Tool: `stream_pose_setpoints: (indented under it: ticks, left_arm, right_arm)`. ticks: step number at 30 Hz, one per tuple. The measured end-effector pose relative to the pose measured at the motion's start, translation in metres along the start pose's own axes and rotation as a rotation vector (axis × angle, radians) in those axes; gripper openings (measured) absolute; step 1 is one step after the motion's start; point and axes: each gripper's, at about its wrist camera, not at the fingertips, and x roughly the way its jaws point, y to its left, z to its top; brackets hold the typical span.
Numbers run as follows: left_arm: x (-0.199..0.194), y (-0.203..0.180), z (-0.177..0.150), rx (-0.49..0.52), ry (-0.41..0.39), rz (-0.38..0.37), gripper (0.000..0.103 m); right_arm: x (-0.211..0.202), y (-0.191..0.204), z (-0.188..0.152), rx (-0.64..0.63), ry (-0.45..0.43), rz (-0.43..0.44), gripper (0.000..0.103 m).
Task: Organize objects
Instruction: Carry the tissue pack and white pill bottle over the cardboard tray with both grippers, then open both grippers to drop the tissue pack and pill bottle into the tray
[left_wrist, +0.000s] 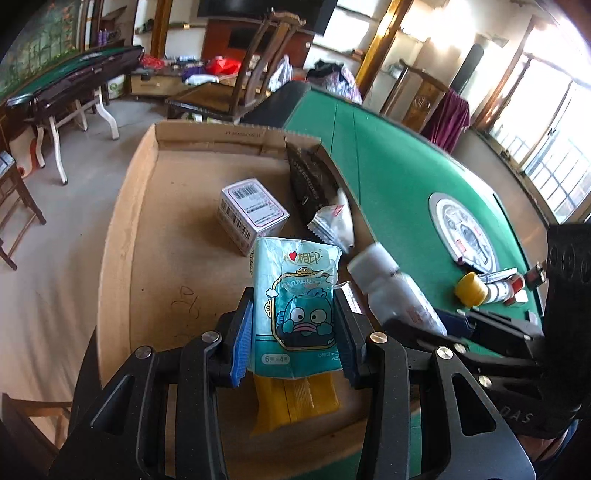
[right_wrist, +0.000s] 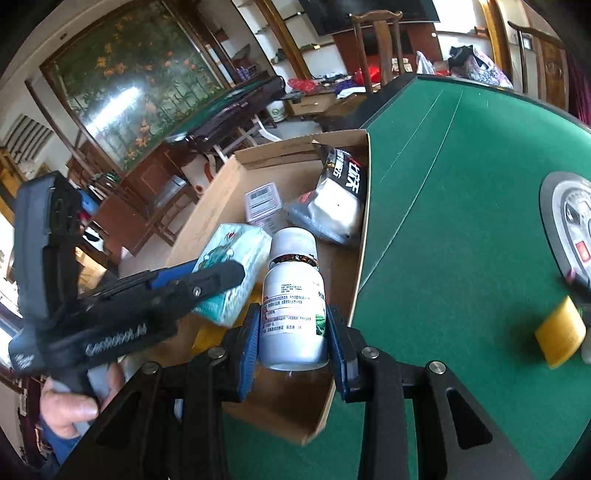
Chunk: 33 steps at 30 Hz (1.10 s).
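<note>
Left gripper (left_wrist: 293, 325) clamped on teal tissue pack (left_wrist: 295, 295), held above cardboard box (left_wrist: 147, 177) floor for drop-in; right gripper (right_wrist: 291, 332) clamped on white bottle (right_wrist: 293, 306), over box's table-side edge, likely next in.

Both wrist cameras look forward and down along their own fingers, close over the cardboard box (left_wrist: 147, 236) at the green table's (left_wrist: 399, 177) left edge. The left view faces the box's far wall; the right looks from the right. Both share box, table and far room.
</note>
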Motion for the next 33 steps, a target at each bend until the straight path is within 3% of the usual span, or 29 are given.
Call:
stream_pose_setpoints:
  ticks: [5, 18, 33]
  left_arm:
    - [0.018, 0.005, 0.009, -0.011, 0.049, -0.011, 0.039]
    - [0.032, 0.028, 0.021, -0.108, 0.026, -0.005, 0.039]
    - [0.022, 0.045, 0.015, -0.148, 0.024, -0.058, 0.039]
  right_arm:
    - [0.017, -0.009, 0.01, 0.049, 0.028, -0.002, 0.033]
    - [0.032, -0.008, 0.029, 0.108, -0.024, -0.036, 0.033]
    - [0.034, 0.011, 0.023, 0.001, -0.01, -0.135, 0.034]
